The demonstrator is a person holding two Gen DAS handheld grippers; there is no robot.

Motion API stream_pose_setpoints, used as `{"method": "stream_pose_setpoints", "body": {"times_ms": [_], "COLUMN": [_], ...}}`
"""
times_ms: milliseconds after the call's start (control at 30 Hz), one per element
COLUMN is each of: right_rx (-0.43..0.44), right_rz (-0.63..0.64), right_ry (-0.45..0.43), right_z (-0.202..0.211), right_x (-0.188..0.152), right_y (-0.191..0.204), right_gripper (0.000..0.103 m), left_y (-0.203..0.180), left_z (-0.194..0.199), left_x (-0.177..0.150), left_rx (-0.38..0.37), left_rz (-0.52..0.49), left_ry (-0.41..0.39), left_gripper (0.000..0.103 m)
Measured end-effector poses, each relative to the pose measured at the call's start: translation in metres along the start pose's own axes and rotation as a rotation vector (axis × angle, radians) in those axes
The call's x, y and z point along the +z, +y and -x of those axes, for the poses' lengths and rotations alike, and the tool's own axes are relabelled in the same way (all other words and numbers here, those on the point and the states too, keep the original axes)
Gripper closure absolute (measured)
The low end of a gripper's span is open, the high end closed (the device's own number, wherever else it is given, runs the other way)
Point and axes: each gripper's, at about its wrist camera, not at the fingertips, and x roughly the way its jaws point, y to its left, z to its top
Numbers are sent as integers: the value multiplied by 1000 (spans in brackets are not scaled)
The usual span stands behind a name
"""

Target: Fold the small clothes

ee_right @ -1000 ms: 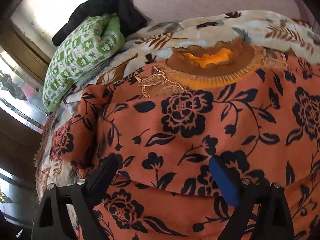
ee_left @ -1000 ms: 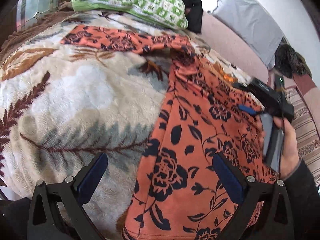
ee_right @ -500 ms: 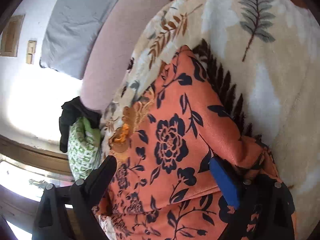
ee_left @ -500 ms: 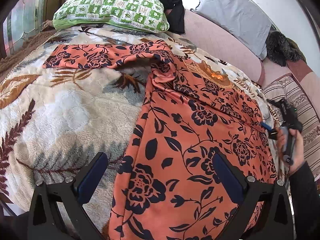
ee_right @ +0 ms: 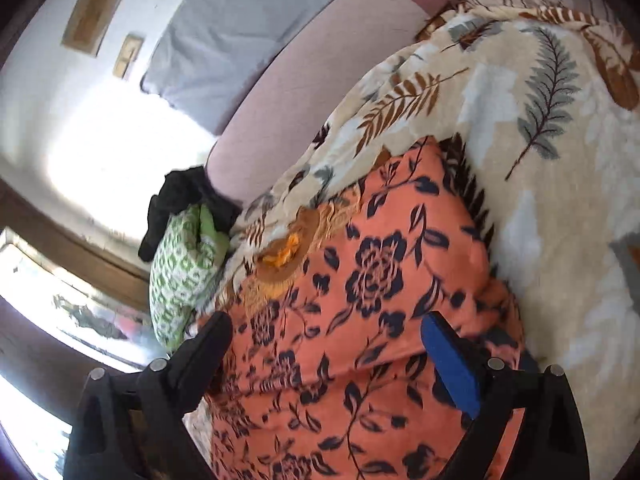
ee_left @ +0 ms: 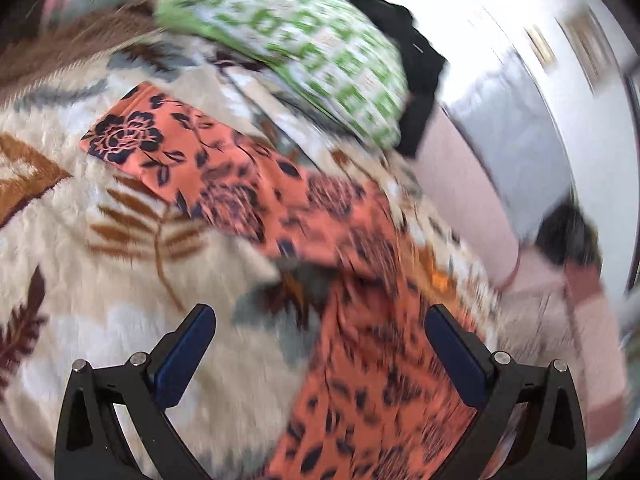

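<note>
Orange floral garment blurs on the leaf-print blanket, its hem cut off near; sleeve runs far-left. Left gripper and right gripper both gape wide, holding nothing.

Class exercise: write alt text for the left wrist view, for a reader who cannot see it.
An orange floral garment lies on a leaf-patterned blanket, one sleeve stretched out to the left. The left gripper hovers open above it; a green-checked pillow sits behind. The image is motion-blurred.
</note>
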Motion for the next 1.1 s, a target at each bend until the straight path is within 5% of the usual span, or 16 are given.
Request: {"method": "stream_pose_setpoints", "body": {"times_ms": [100, 233, 467, 567, 700, 733, 800, 933, 1100], "right_rx": [-72, -107, -98, -98, -98, -98, -93, -76, -57], "right_rz": [42, 87, 79, 74, 72, 70, 70, 60, 44], "right_ry": [52, 62, 60, 58, 56, 55, 53, 45, 38], "right_z": [-17, -30, -37, -33, -34, -32, -34, -33, -33], "right_x": [-39, -48, -45, -46, -47, -48, -48, -47, -47], "right_y": [-8, -8, -8, -15, -16, -16, -16, -19, -21], "right_gripper": [6, 6, 6, 6, 6, 6, 6, 6, 6], "left_y": [41, 93, 116, 120, 130, 135, 126, 42, -151], "left_z": [-12, -16, -25, -32, -36, -36, -34, -17, 4], "left_x": [38, 66, 86, 91, 96, 97, 101, 109, 66], "left_rx": [-31, -4, 10, 110, 275, 265, 306, 363, 184], "left_rz": [194, 372, 443, 474, 539, 556, 506, 178, -338], "left_ry": [-36, -89, -123, -119, -85, -83, -90, -190, -281], "left_gripper": [0, 2, 8, 32, 98, 98, 99, 99, 99]}}
